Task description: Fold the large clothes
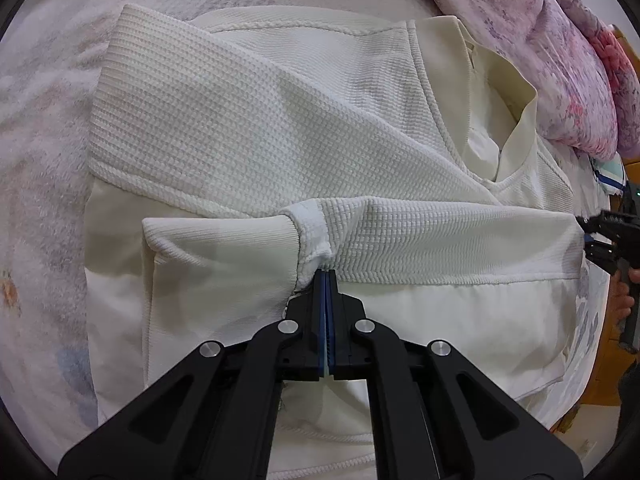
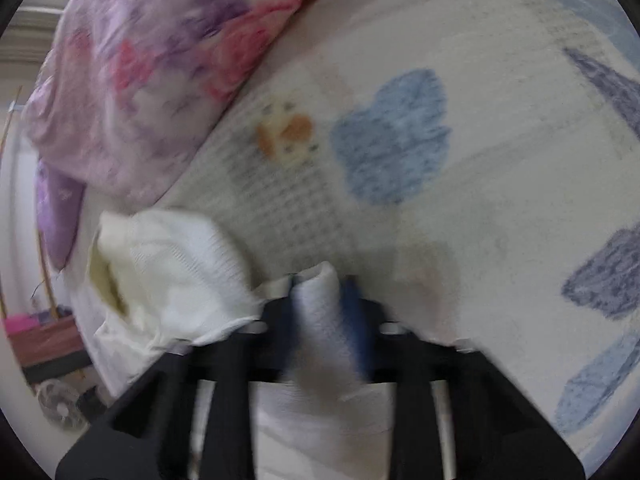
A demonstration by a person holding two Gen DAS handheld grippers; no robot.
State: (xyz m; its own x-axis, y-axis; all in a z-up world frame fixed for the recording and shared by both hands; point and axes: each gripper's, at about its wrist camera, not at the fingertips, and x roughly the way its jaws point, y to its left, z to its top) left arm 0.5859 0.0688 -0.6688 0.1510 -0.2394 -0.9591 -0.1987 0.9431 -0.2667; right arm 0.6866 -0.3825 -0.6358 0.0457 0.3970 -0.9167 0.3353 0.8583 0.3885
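A cream-white waffle-knit jacket [image 1: 256, 120] lies spread on the bed, its ribbed, gridded texture plain to see against a smoother satin-like lining at the open collar [image 1: 504, 92] on the far right. One sleeve is folded diagonally across the chest; a second sleeve [image 1: 420, 244] runs left to right across the near part of the garment, ending in a smooth ribbed cuff [image 1: 224, 240].

The left gripper [image 1: 327, 276] comes in from the near edge, black with blue-lined fingers pressed together on the bunched fabric right where the cuff meets the knit sleeve. At the far right edge of the jacket the right gripper [image 1: 596, 240] is at the sleeve's shoulder end, a bare hand [image 1: 624, 300] visible behind it.

The right wrist view is heavily blurred. There the right gripper [image 2: 324, 312] holds a thick roll of white knit between its fingers, which stand apart only as far as the fabric's bulk. More of the jacket [image 2: 172, 264] bunches up on its left.

Beneath it all is a fuzzy white blanket [image 2: 500, 200] printed with soft blue cloud shapes, and a crumpled pink and purple floral quilt [image 1: 560, 52] heaps up along the far side.
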